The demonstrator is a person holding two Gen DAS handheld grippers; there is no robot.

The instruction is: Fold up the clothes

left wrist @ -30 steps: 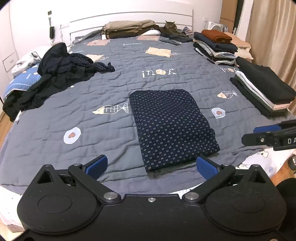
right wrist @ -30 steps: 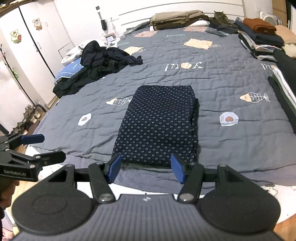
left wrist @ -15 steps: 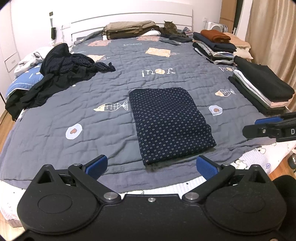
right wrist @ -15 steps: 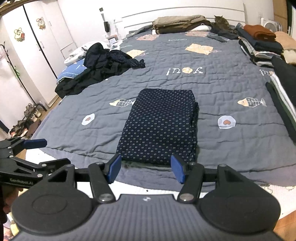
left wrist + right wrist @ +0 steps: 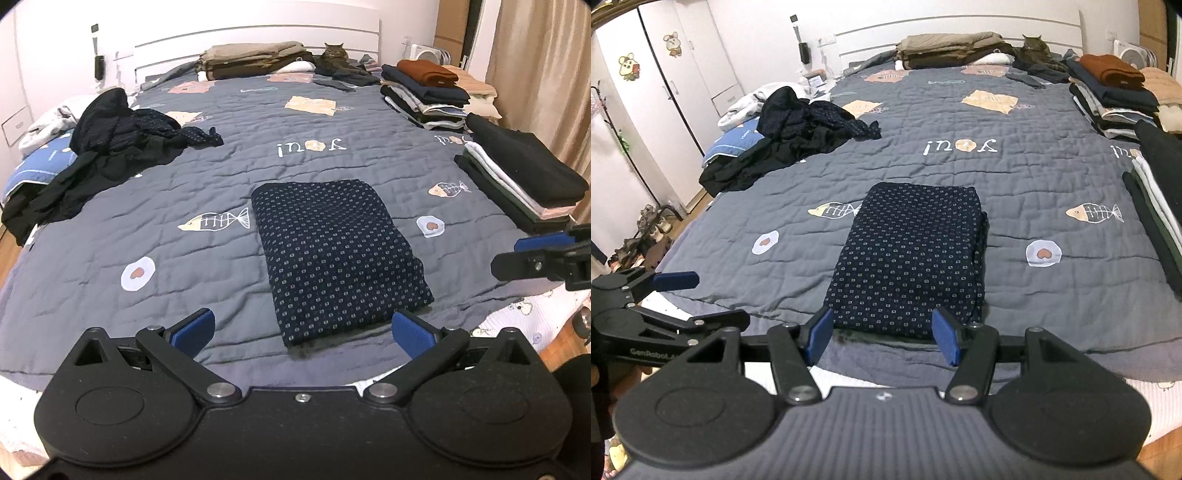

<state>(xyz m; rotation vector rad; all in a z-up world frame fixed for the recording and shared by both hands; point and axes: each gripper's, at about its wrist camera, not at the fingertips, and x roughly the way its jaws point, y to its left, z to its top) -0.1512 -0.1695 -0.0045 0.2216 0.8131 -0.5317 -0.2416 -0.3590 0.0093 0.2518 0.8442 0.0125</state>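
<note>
- Folded dotted navy garment (image 5: pixel 338 258) lies flat on the grey quilt (image 5: pixel 221 177), near its front edge.
- Left gripper (image 5: pixel 301 330) jaws wide apart, holding nothing.
- Right gripper (image 5: pixel 881 338) jaws half open, empty, just before the garment.

We saw the bed's grey quilt (image 5: pixel 229 273) bearing a folded dotted garment (image 5: pixel 336 254) just ahead of the claws — unfolded dark clothes (image 5: pixel 110 147) far left, folded stacks (image 5: pixel 517 177) right.

Bare quilt (image 5: pixel 229 177) around folded dotted garment (image 5: pixel 336 254) at bed's near edge. Left edge blocked by dark unfolded heap (image 5: pixel 122 147); right edge by 2 folded stacks (image 5: pixel 517 181); head end by pile and cat (image 5: pixel 334 55).
</note>
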